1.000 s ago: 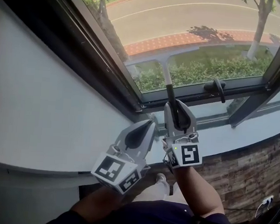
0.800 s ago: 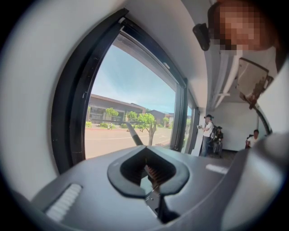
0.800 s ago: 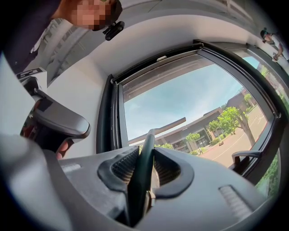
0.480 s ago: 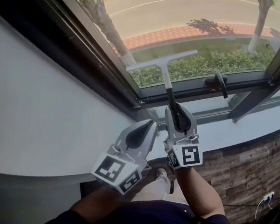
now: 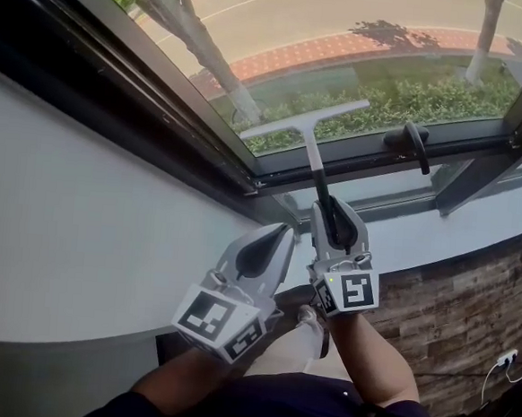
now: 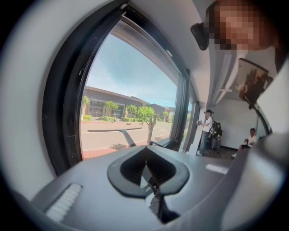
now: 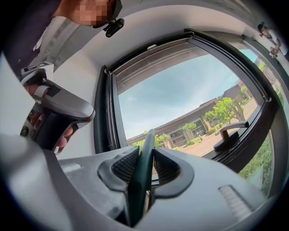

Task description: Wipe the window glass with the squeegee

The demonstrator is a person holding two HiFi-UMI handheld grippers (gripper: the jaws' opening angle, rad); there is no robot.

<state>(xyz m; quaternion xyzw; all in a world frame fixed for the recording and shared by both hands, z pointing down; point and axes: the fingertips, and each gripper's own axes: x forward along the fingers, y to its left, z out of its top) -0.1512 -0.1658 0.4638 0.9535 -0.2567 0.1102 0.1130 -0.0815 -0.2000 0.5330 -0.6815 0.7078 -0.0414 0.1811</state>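
Note:
The squeegee (image 5: 308, 126) has a pale T-shaped blade lying against the lower part of the window glass (image 5: 283, 43). Its dark handle runs down into my right gripper (image 5: 327, 208), which is shut on it. In the right gripper view the green-black handle (image 7: 143, 167) is pinched between both pads of the right gripper (image 7: 145, 168). My left gripper (image 5: 280, 232) hovers just left of the right one, shut and holding nothing. In the left gripper view the left gripper (image 6: 146, 170) has its pads meeting, and the squeegee (image 6: 123, 134) shows beyond against the glass.
A black window handle (image 5: 410, 138) sits on the dark lower frame (image 5: 354, 170), right of the squeegee. A white wall (image 5: 80, 216) curves to the left. A stone-pattern wall (image 5: 470, 300) drops below the sill. People (image 6: 207, 131) stand farther along the room.
The blade now sits a little farther right on the glass than one second ago, and the head view has tilted slightly. Both grippers have barely moved, and the right keeps its hold.

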